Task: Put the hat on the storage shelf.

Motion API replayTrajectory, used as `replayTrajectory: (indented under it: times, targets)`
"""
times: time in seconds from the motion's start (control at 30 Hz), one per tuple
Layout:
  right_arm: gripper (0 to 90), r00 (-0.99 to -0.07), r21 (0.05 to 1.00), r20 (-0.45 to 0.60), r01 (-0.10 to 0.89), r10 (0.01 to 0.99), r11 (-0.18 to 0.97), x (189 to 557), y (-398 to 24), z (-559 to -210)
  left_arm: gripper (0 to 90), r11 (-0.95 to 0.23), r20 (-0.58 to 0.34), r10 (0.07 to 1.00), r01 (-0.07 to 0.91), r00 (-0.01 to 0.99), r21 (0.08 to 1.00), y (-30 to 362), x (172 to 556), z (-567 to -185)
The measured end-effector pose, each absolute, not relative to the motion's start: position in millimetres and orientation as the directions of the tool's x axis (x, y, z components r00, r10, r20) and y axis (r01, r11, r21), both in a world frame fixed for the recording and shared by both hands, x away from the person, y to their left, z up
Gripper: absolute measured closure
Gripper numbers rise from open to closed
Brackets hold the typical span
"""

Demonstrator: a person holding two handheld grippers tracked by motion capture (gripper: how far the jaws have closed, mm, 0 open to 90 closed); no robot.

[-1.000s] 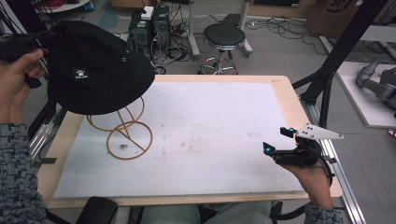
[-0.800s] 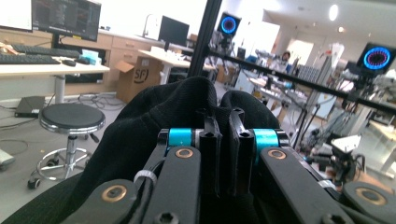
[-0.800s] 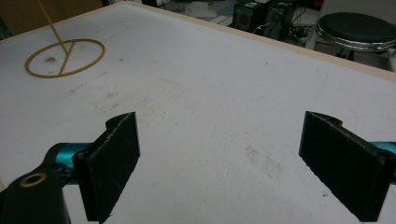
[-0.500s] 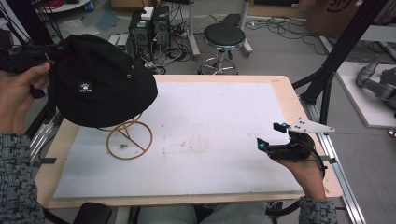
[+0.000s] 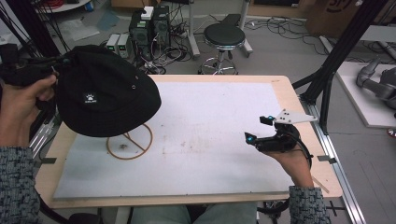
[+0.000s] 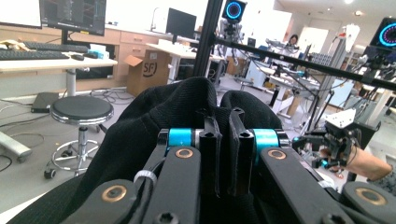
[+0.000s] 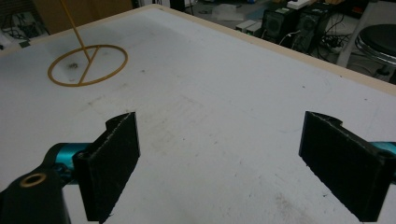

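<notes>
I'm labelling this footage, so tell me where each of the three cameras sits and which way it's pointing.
High view: above the person's side, looking forward and down on the table; both forearms enter from below.
Left gripper view: rides the left gripper, looking along shut jaws pinching the black hat toward the room.
Right gripper view: rides the right gripper, looking past open jaws across the table at the wire stand.
Shared: hat, stand and both grippers also appear in the high view.
</notes>
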State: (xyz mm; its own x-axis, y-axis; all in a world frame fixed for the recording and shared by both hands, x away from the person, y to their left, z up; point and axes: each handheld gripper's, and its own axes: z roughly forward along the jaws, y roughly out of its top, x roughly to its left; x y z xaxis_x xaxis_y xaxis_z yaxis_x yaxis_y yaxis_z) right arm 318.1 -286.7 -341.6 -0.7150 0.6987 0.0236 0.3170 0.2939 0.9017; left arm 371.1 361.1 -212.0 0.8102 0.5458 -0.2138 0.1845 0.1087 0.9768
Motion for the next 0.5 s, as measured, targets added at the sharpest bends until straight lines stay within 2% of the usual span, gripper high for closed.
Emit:
replayTrajectory:
  times: [0.5]
  targets:
    - [12.1, -0.737, 0.911, 0.038, 0.303, 0.675, 0.280, 331.9, -279.3, -338.1, 84.5, 0.081, -0.204, 0.553, 0.192, 0.808, 0.978, 348.8, 361.8, -234.1]
